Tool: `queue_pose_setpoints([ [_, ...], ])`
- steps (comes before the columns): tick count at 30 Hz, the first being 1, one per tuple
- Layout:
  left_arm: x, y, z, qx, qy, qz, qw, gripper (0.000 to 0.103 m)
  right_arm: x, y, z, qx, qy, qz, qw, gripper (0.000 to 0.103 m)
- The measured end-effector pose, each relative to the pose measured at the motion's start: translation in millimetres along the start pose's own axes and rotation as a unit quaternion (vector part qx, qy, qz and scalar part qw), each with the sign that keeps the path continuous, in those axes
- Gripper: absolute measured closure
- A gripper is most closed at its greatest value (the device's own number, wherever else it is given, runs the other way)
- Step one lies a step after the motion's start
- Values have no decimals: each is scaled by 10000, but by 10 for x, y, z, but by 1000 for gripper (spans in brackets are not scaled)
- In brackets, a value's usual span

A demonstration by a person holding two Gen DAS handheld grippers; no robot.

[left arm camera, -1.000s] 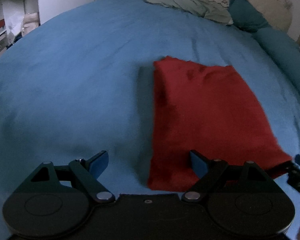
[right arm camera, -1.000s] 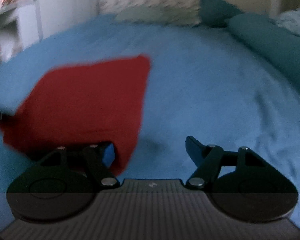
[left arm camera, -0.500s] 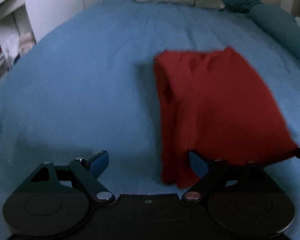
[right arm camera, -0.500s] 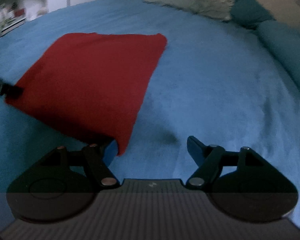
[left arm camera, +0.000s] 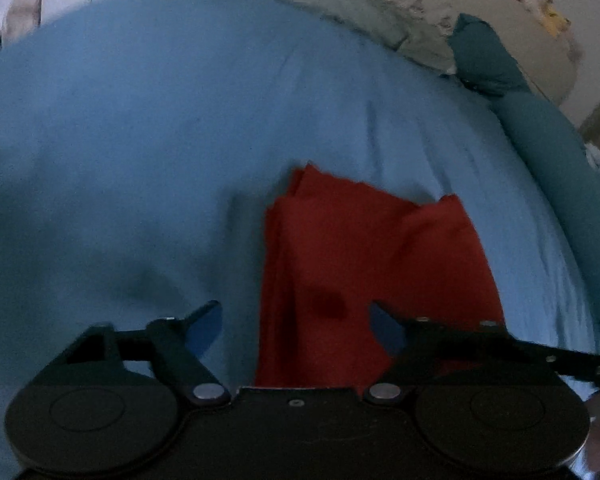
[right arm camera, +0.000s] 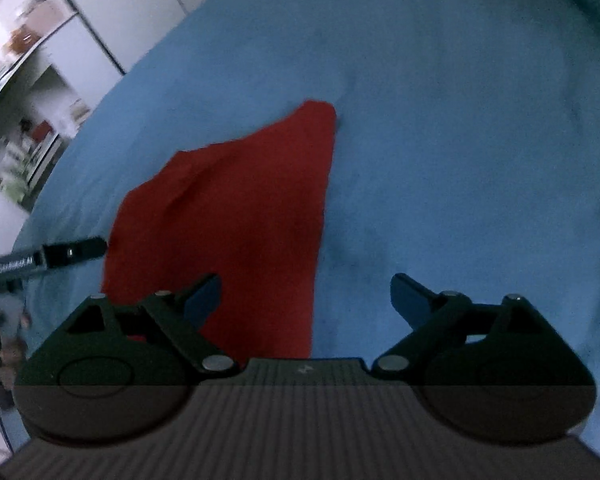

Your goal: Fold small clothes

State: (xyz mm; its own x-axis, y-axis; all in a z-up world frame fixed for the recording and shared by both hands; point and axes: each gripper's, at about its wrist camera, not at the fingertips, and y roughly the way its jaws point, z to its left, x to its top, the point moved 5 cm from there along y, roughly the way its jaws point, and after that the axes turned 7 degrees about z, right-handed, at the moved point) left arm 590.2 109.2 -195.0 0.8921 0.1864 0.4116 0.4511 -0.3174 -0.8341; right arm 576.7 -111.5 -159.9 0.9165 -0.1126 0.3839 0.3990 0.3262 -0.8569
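Red cloth (left arm camera: 372,272), soft matte knit, folded to a rough rectangle, lies lower centre on the smooth blue bedsheet (left arm camera: 160,140). Left gripper (left arm camera: 296,320) closing, its edge probably between the jaws, unpinched. Right gripper (right arm camera: 306,292) opening, straddling its right edge.

The left gripper (left arm camera: 296,320) is pointing steeply downward, its jaws closing with a gap between the blue pads (left arm camera: 206,326), gripping nothing. The right gripper (right arm camera: 306,298) is angling down likewise, its jaws opening wide, pads (right arm camera: 408,294) far apart and gripping nothing.
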Motion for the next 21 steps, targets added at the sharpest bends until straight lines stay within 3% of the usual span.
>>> queue_pose_setpoints([
  [2,15,94,37,-86,-68,130,9999,39,5,187,-15,100,82,183,9997,16],
  [6,-34,120,58,-264,-79,219,9994,47,-13,292,15,291,137,95,9994,18],
  [8,-45,130,49,-317,-114,340,9989,56,-22,307,27,400,162,95,9990,32],
  [10,-17,108,11,-369,-133,390,9985,72,-7,308,63,508,146,141,9985,45],
  [14,9,73,-99,-136,-23,336,9993,79,31,218,152,295,48,33,9995,64],
  [21,-30,-328,-461,-140,337,45,9993,82,-9,-312,347,347,-53,-458,9983,68],
])
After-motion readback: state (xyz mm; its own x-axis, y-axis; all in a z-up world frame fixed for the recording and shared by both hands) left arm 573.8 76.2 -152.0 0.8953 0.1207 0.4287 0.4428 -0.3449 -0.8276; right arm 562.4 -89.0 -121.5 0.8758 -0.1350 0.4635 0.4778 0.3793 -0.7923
